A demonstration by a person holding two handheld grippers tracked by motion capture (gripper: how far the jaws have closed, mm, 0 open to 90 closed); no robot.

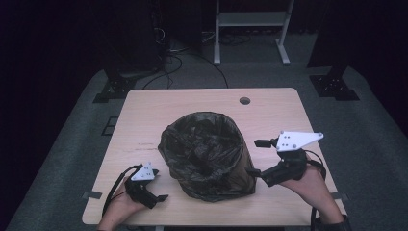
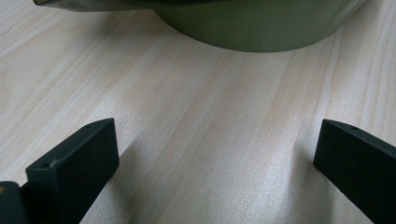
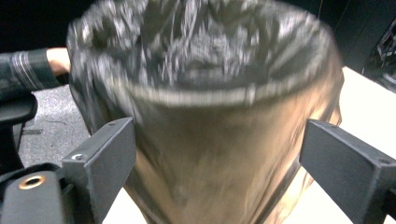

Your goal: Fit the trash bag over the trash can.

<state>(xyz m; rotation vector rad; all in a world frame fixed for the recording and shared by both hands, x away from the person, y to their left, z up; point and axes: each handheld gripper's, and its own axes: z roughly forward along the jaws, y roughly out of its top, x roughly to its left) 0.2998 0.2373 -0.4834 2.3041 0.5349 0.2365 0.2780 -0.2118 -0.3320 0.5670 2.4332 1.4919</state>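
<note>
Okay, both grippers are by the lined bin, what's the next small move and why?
Probably ease the right gripper forward and close on the bag's overhang. Its jaws are open and already frame the bin, while the left gripper sits low and open on the table.

The bin (image 3: 219, 116) came through smeared in the right gripper view, its liner (image 3: 205, 42) just a grey blur, base cut off at six o'clock. In the left gripper view the bin (image 2: 252, 23) was clipped at twelve. Whatever lay inside stayed too dark to tell.
</note>
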